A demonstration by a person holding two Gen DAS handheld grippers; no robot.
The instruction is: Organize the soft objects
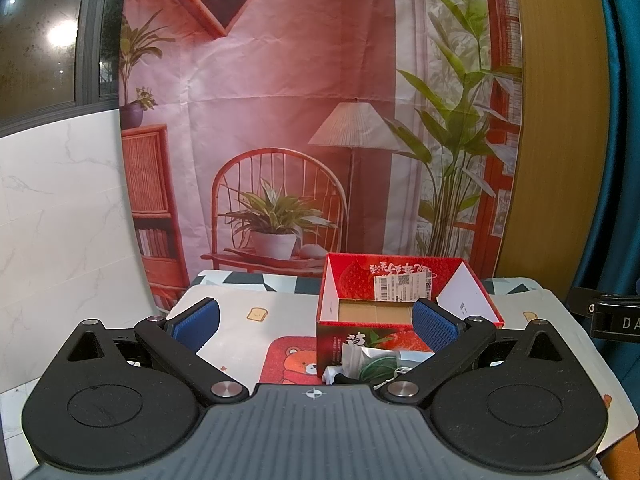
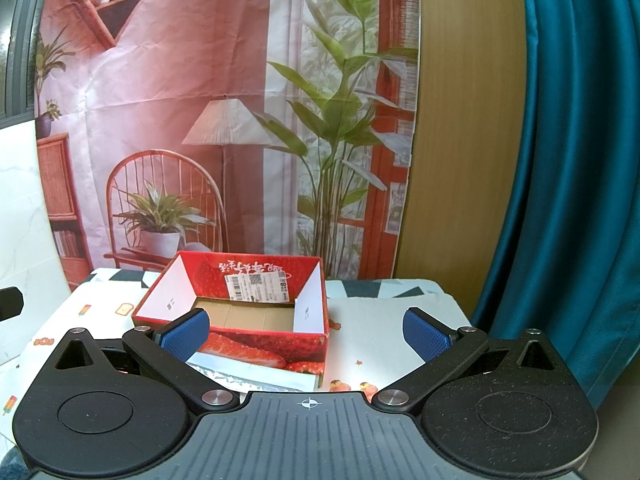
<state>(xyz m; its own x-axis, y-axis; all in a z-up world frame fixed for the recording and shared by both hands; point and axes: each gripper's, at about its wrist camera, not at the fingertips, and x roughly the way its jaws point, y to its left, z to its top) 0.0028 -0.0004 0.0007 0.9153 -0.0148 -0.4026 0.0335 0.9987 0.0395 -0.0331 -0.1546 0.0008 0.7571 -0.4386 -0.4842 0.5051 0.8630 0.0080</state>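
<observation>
- Left gripper (image 1: 316, 322): jaws spread wide, holding nothing.
- Right gripper (image 2: 306, 334): jaws wide too, empty.
- Open strawberry box (image 2: 256, 344) sits toward the counter's back edge, cardboard floor bare.

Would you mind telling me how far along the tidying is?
Nothing looks done: the strawberry box shows only bare cardboard inside. Nothing is in hand; the left tongs and right tongs are open. A small pile of items still lies before the box.
</observation>
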